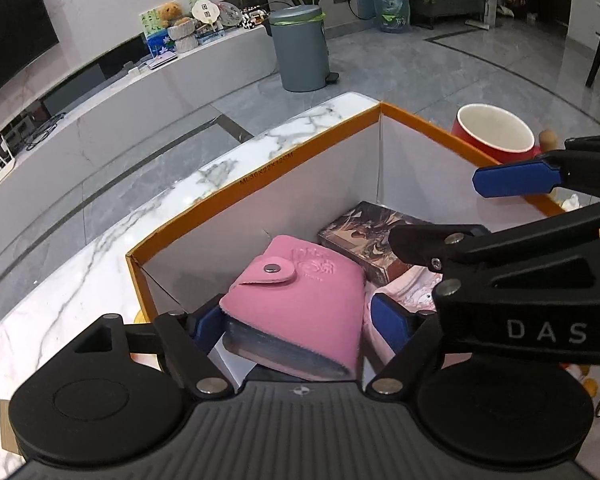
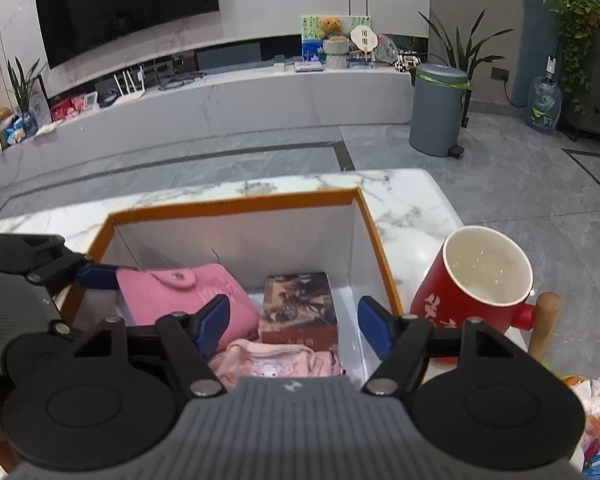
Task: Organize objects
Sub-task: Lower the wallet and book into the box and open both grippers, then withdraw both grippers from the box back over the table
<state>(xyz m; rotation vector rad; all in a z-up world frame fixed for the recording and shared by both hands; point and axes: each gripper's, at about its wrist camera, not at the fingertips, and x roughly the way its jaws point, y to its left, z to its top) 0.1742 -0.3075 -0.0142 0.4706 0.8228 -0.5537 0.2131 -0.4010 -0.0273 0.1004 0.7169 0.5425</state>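
An orange-rimmed white cardboard box point(image 1: 260, 168) point(image 2: 236, 204) stands on the marble table. Inside it lie a pink snap-button card wallet point(image 1: 300, 300) point(image 2: 168, 296), a dark illustrated box point(image 1: 364, 236) point(image 2: 298, 304) and a pink cloth point(image 2: 276, 360). My left gripper point(image 1: 296, 320) is down in the box and open. The wallet lies between its blue pads point(image 1: 392, 324), with a thin gap on the right side. My right gripper point(image 2: 294, 326) point(image 1: 436, 210) hovers open over the cloth and the dark box, with nothing gripped.
A red mug point(image 1: 496, 132) point(image 2: 472, 292) with a wooden handle point(image 2: 544, 320) stands just outside the box's right wall. Crumpled wrappers point(image 2: 592, 400) lie near the right edge. The marble tabletop point(image 1: 80, 280) ends beyond the box. A grey bin point(image 2: 438, 108) stands on the floor.
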